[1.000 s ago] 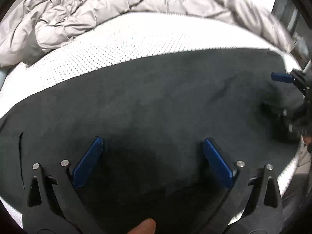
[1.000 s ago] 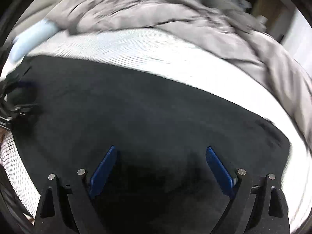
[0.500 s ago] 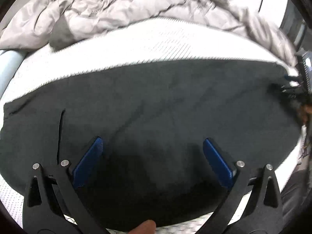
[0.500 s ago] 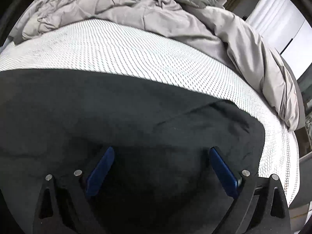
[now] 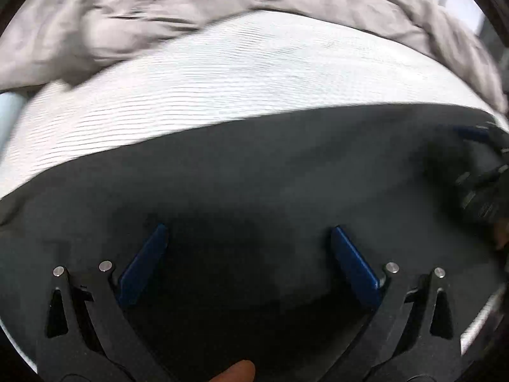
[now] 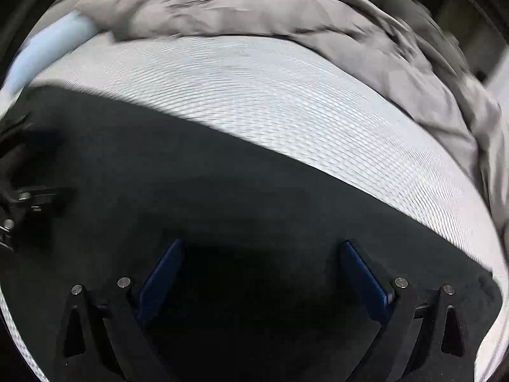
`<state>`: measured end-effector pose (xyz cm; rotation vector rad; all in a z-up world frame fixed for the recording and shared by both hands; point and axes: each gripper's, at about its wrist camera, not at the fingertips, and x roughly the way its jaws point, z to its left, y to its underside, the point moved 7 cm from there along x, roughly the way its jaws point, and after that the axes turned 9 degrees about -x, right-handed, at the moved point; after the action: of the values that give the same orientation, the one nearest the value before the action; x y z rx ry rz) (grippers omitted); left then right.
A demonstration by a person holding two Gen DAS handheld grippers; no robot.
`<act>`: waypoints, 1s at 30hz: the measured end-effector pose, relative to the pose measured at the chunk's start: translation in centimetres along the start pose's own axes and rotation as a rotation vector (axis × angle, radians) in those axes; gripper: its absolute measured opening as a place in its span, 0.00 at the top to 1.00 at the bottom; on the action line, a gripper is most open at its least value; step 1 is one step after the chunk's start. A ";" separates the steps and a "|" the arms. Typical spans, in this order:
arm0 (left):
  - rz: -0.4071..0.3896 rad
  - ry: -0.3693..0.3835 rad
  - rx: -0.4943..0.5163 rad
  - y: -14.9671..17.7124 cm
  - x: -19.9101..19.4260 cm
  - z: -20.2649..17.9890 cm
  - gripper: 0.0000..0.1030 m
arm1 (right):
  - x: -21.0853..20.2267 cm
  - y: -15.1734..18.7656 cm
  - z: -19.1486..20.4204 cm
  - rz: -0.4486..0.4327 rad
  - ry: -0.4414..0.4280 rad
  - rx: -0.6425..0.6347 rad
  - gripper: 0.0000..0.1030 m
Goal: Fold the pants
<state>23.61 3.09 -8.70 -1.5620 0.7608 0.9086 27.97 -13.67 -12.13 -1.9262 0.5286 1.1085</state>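
We see the black pants [image 5: 254, 172] spread flat on the white textured mattress [image 5: 241, 73], filling the lower half of both views; near hem and both ends cut off by the lens edge, folds hard to read in the dark cloth. Left gripper [image 5: 246, 232] hangs over them w/ jaws wide apart, nothing between. Right gripper [image 6: 262, 248] likewise: jaws just been opening, now spread wide, only pants below, no pinch. A fingertip [image 5: 233, 371] pokes in at the bottom edge. Grey duvet [image 6: 254, 3] bunched beyond the mattress, blurred. Pale blue pillow [image 6: 51, 44] at far left, partly under it.
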 end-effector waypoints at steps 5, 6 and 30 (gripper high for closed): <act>-0.021 0.036 -0.127 -0.4 -1.0 4.4 0.01 | 0.4 3.2 -9.1 0.078 0.223 0.300 0.02; -0.040 0.057 -0.117 -0.7 -1.6 3.9 0.01 | 0.3 3.4 -9.6 0.079 0.208 0.341 0.02; -0.098 -0.104 -0.164 -3.8 1.8 7.7 0.01 | 0.0 4.2 -8.6 0.084 0.264 0.287 0.02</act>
<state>26.63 11.38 -9.07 -1.6656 0.5423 0.9910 29.42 -23.08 -11.78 -1.8168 0.8711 0.7823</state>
